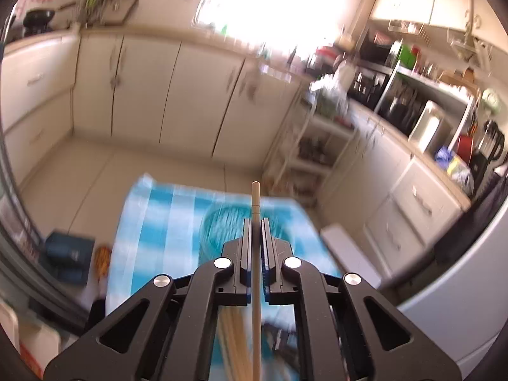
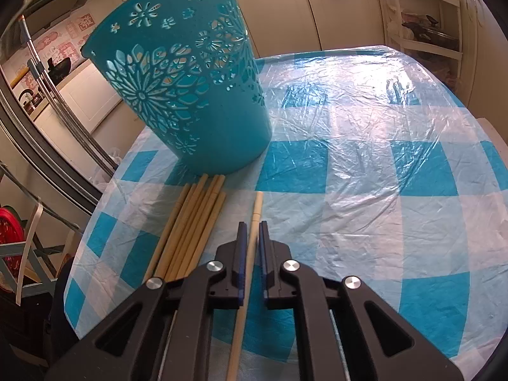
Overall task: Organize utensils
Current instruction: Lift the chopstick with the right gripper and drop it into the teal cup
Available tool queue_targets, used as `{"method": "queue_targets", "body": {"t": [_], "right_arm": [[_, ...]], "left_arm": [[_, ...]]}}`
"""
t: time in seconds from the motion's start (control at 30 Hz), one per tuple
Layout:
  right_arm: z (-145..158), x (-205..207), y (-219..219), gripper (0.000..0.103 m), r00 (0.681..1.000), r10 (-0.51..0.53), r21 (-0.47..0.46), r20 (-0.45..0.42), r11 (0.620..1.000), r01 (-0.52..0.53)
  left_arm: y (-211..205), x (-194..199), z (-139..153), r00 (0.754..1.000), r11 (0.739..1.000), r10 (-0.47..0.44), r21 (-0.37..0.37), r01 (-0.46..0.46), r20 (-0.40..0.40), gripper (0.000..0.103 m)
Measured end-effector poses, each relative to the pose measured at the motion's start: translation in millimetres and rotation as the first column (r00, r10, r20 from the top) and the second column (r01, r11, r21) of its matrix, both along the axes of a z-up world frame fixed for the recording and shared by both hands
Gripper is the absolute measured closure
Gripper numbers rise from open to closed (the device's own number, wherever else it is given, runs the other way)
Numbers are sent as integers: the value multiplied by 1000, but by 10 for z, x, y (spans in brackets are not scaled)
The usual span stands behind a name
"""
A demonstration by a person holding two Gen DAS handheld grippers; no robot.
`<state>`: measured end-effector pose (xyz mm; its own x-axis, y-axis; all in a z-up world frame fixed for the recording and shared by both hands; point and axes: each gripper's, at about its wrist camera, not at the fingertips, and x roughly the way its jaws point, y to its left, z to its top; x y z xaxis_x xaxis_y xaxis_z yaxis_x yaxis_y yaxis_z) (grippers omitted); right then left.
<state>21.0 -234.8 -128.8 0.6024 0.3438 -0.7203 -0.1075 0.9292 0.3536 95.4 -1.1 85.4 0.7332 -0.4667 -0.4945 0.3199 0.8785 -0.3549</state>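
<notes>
My left gripper (image 1: 256, 222) is shut on a single wooden chopstick (image 1: 256, 197) and holds it high above the table, over the blurred teal basket (image 1: 222, 222). In the right wrist view the teal cut-out basket (image 2: 190, 95) stands on the blue-and-white checked tablecloth (image 2: 365, 158). A bundle of several wooden chopsticks (image 2: 190, 222) lies in front of it. My right gripper (image 2: 252, 225) is low over the table, its jaws close around one separate chopstick (image 2: 255, 209) that lies on the cloth. A small gap shows on the chopstick's right side.
White kitchen cabinets (image 1: 143, 89) and a cluttered counter (image 1: 412, 101) surround the table. A white shelf rack (image 2: 428, 16) stands beyond the far table edge. A metal frame (image 2: 47, 111) and a red item (image 2: 9, 231) are at the left.
</notes>
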Motion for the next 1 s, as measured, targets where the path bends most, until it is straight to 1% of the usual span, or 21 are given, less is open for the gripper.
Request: {"method": "queue_targets", "body": {"t": [0.07, 0.13, 0.23, 0.27, 0.33, 0.47, 0.6, 0.73, 0.8, 0.83, 0.87, 0.9, 0.93, 0.97, 1.0], "right_arm": [[1, 0, 9, 91, 1000, 6, 2, 3, 1000, -6], [5, 1, 23, 88, 1000, 13, 3, 6, 1000, -13], [11, 1, 65, 82, 999, 30, -3, 15, 1000, -30], [12, 3, 84, 79, 999, 36, -7, 18, 999, -36], [11, 10, 109, 77, 999, 42, -10, 20, 999, -42], [2, 30, 122, 76, 999, 45, 1, 20, 999, -45], [4, 29, 115, 76, 999, 47, 4, 21, 999, -47], [3, 26, 117, 76, 999, 47, 4, 22, 999, -48], [4, 27, 114, 76, 999, 48, 4, 22, 999, -48], [4, 28, 114, 76, 999, 47, 4, 21, 999, -48], [3, 30, 119, 76, 999, 47, 5, 21, 999, -47], [5, 31, 123, 76, 999, 47, 5, 21, 999, -47], [7, 31, 118, 76, 999, 46, 4, 20, 999, -46], [10, 29, 112, 76, 999, 43, 2, 19, 999, -43], [13, 29, 107, 76, 999, 41, 0, 17, 999, -41]], "left_arm": [[-90, 140, 111, 999, 999, 27, -19, -26, 43, 98], [-200, 319, 160, 994, 997, 65, -35, -62, 86, 98], [-360, 587, 124, 983, 992, 123, -36, -119, 135, 98], [-418, 676, 87, 978, 990, 142, -26, -140, 150, 98], [-520, 826, -15, 970, 983, 180, -1, -182, 165, 98], [-624, 1018, -215, 959, 971, 227, 41, -237, 170, 98], [-712, 1052, -361, 960, 965, 223, 103, -242, 167, 98], [-751, 1013, -509, 967, 957, 214, 170, -237, 140, 97], [-739, 976, -575, 971, 954, 206, 198, -227, 117, 96], [-719, 956, -621, 973, 951, 207, 212, -224, 100, 94], [-703, 943, -649, 974, 948, 210, 224, -224, 87, 88], [-661, 909, -676, 974, 945, 217, 235, -228, 71, 78], [-623, 874, -692, 972, 943, 224, 236, -233, 65, 72], [-579, 834, -697, 970, 941, 233, 239, -241, 62, 60], [-532, 783, -699, 968, 937, 243, 244, -251, 63, 53]]}}
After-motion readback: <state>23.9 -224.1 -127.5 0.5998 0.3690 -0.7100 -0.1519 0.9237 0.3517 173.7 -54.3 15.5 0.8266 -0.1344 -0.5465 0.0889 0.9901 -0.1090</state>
